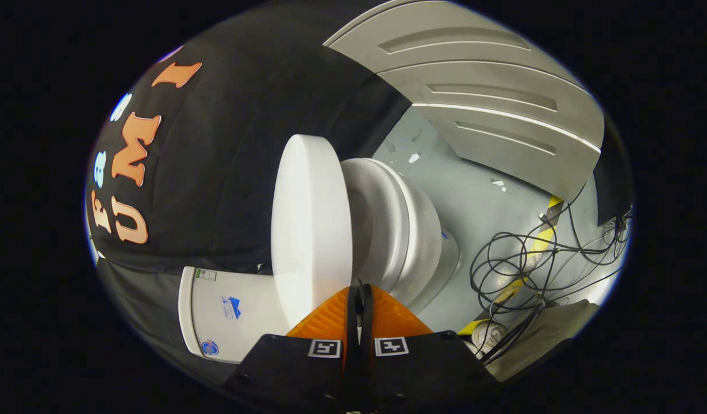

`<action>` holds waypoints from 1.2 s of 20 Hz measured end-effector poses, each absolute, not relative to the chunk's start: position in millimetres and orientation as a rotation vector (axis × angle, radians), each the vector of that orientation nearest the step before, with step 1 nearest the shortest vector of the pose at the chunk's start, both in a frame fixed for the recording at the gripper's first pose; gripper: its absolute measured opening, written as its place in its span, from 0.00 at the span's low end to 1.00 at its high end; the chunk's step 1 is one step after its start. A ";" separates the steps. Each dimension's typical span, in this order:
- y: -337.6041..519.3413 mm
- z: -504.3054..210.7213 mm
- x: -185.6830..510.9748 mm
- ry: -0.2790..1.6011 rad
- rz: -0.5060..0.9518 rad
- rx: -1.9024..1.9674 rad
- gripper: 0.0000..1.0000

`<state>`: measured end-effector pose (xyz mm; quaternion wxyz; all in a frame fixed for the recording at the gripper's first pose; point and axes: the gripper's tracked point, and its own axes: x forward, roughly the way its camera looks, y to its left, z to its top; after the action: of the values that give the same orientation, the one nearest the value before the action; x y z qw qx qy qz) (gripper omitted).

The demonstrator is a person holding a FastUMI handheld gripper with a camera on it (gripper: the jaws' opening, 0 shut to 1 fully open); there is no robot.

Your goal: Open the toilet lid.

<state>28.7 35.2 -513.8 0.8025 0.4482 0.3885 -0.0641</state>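
Lid [310,230] white, raised off seat [382,218]; hand-held gripper [359,287] clenched, fingers together just before lid.

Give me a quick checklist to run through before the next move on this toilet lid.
1. Lid raised clear of the seat: ok, it stands well away from it.
2. Lid fully back against the tank: cannot tell.
3. Claw state: its fingers are together, nothing between them: ok.
4. Claw touching the lid's edge: cannot tell, the lid sits just ahead of the fingers.
5. Cables on the floor away from the toilet: ok.
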 end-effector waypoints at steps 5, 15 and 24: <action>48.0 -485.5 29.9 0.832 -0.114 0.887 0.08; 89.3 -419.6 31.3 0.835 -0.082 0.701 0.08; 127.0 -379.2 28.6 0.833 -0.087 0.594 0.08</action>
<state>28.6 127.0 -379.2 0.8711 0.2840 0.3984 -0.0418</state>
